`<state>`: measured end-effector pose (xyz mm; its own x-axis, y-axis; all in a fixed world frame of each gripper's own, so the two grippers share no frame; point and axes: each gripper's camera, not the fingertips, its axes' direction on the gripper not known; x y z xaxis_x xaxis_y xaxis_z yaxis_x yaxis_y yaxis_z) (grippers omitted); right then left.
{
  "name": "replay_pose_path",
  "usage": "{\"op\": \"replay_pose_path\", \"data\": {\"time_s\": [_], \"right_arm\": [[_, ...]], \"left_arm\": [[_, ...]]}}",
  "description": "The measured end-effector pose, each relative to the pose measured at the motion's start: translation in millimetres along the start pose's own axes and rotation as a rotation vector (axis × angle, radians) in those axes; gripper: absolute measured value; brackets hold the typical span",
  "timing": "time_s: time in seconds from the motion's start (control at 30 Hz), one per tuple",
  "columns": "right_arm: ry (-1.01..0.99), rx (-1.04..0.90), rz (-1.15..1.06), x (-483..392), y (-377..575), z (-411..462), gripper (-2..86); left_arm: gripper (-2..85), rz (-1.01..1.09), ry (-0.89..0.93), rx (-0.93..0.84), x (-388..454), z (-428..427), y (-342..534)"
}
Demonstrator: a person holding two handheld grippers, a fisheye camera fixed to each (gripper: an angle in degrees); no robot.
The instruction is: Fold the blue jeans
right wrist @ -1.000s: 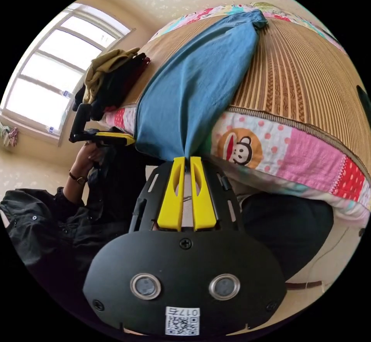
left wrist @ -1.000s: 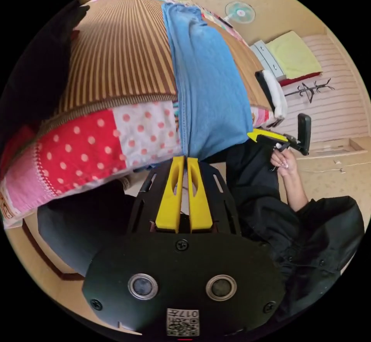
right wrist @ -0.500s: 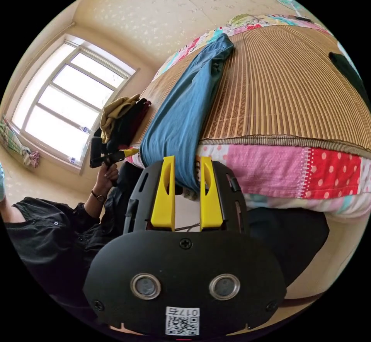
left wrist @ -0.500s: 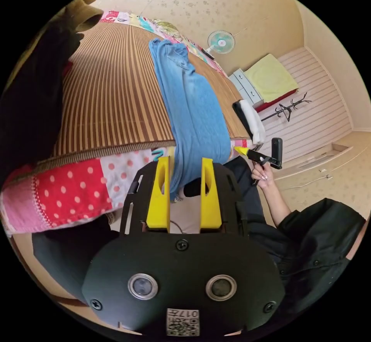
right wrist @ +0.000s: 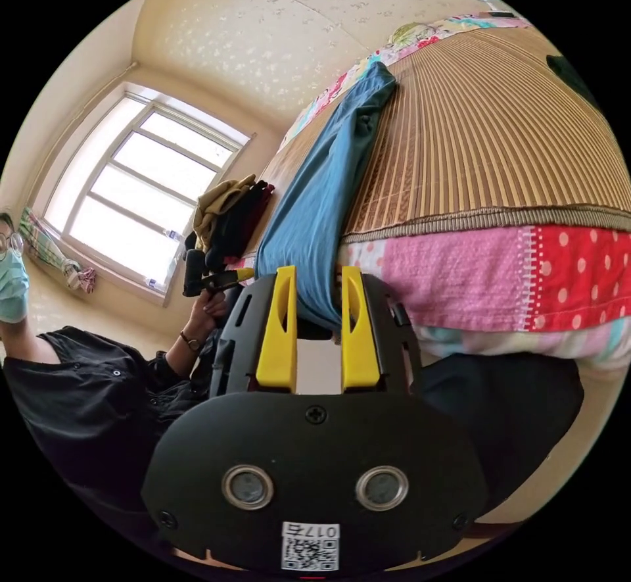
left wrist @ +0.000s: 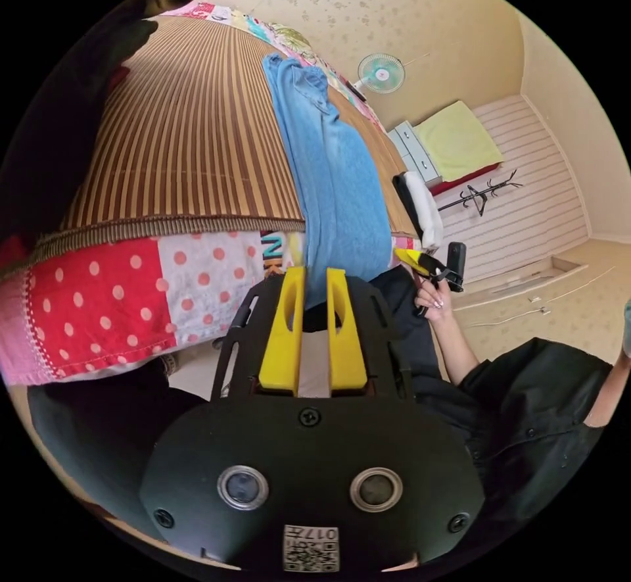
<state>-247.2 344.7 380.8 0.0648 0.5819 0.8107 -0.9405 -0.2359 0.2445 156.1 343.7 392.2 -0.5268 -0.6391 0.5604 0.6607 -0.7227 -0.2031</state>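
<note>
Lying lengthwise on the brown striped woven mat (left wrist: 190,128) that covers the bed, the long folded blue denim jeans (left wrist: 335,174) run from the far end of the bed to its near edge, where their end hangs over the red-and-pink polka-dot patchwork quilt (left wrist: 105,292) on the bed's side. In the left gripper view, the left gripper (left wrist: 313,279) sits at that near edge with its yellow jaws a small gap apart; the hanging end of the jeans shows between the jaw tips, and I cannot tell whether the jaws touch the cloth. The right gripper (left wrist: 411,257), held in the person's hand (left wrist: 430,292), points its yellow tip at the other lower corner of the jeans.

In the right gripper view, the right gripper (right wrist: 313,279) has its jaws wide apart, released, with the hanging end of the jeans (right wrist: 322,194) in the gap above them, pressed by neither. The left gripper (right wrist: 236,276) shows beside the jeans' far side edge, near a pile of dark and tan clothes (right wrist: 230,214) on the bed by the window (right wrist: 138,187).
</note>
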Motion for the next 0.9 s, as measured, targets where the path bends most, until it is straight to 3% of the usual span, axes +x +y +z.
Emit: {"op": "replay_pose_path", "data": {"time_s": [0.17,0.37,0.67,0.9], "right_arm": [[-0.165,-0.047,0.020,18,-19,14,10.7],[-0.159,-0.072,0.030,14,-30,20,8.1],[-0.306,-0.020,0.056,15,-19,-8,3.9],[-0.292,-0.075,0.123,24,-20,-14,6.4]], "left_arm": [[9.1,-0.014,0.038,-0.024,-19,6,-20],[7.1,-0.090,0.049,0.013,-32,4,-10],[0.8,-0.114,0.385,0.013,-60,-9,20],[7.3,-0.185,0.428,-0.002,-80,14,38]]}}
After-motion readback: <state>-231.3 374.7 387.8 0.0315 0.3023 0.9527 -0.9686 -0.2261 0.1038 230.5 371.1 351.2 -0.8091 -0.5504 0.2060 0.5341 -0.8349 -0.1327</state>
